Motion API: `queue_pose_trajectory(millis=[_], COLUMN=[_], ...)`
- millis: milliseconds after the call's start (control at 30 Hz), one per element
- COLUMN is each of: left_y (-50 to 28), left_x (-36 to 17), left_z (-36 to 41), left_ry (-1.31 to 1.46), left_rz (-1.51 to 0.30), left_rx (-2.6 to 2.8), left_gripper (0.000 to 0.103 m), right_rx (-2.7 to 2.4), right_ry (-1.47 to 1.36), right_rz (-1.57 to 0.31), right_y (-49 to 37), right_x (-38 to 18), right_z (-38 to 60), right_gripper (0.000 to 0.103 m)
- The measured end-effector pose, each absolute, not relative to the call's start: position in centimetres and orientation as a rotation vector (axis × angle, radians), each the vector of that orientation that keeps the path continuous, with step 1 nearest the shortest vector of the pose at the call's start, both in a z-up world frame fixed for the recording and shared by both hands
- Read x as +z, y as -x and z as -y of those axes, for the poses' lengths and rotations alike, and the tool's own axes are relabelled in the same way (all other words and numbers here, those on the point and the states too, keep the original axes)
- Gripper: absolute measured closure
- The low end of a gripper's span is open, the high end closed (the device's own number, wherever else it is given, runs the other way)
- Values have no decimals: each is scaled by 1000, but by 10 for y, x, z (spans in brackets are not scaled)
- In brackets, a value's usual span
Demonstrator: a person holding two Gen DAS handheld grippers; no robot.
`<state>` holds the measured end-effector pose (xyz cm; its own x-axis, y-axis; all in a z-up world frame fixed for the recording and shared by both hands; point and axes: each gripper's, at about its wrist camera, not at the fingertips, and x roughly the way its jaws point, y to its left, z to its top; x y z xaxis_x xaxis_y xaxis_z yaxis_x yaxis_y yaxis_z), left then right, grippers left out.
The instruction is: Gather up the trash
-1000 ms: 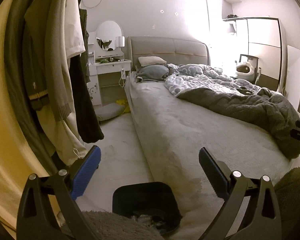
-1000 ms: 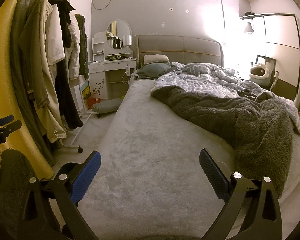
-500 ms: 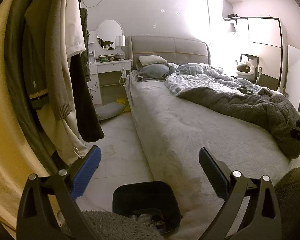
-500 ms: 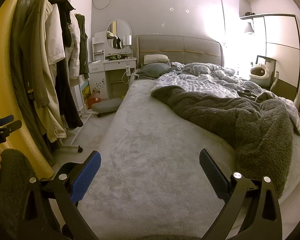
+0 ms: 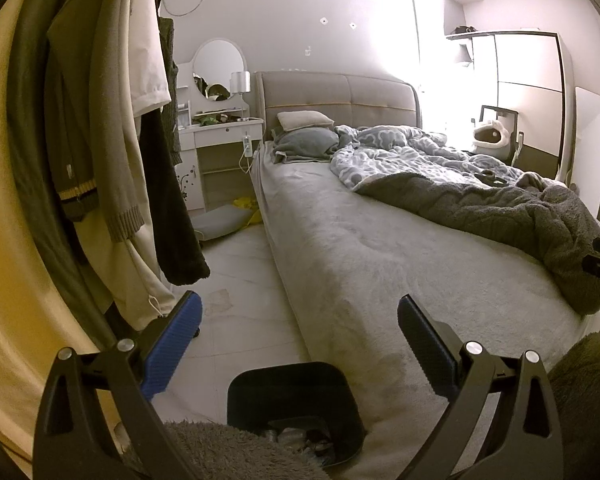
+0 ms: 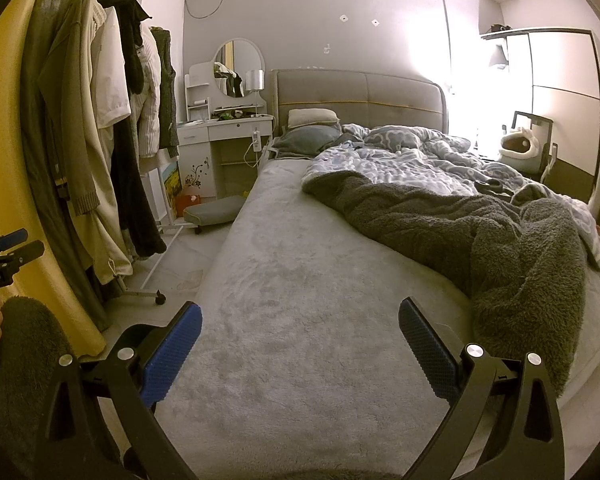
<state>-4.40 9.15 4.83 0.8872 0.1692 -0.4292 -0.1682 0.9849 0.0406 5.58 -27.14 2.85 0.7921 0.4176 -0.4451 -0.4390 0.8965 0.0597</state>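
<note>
Held above the floor at the foot corner of the bed (image 5: 380, 248), the left gripper (image 5: 300, 344) is seen with its blue-padded fingers (image 5: 172, 344) spread wide and nothing between them. Directly beneath it, a black trash bin (image 5: 296, 396) is set on the pale tiled floor, just beside the bed's side; crumpled trash (image 5: 300, 436) can be made out inside, though its kind cannot be told. A fuzzy grey sleeve (image 5: 228, 452) is partly laid across the bin's near rim in the left wrist view. The right gripper (image 6: 300, 344) is held over the grey bed cover, its fingers likewise spread apart and empty. A dark fleece blanket (image 6: 500, 248) is bunched across the right part of the mattress, with a patterned duvet (image 6: 400, 160) behind it near the headboard. Coats are hung on a clothes rack (image 6: 100, 140) along the left wall, and a white dressing table (image 6: 224, 136) with a round mirror is placed beside the headboard.
</note>
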Motion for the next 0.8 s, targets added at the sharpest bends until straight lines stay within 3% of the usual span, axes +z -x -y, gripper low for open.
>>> queue_pose_trajectory(millis=[800], left_y=[47], left_x=[47], left_z=[-107], left_ry=[-1], left_rz=[-465], left_rx=[195], left_gripper=[3], right_rx=[474], right_ry=[29], right_rz=[-470], right_y=[-59], right_x=[28], right_z=[275], right_gripper=[3])
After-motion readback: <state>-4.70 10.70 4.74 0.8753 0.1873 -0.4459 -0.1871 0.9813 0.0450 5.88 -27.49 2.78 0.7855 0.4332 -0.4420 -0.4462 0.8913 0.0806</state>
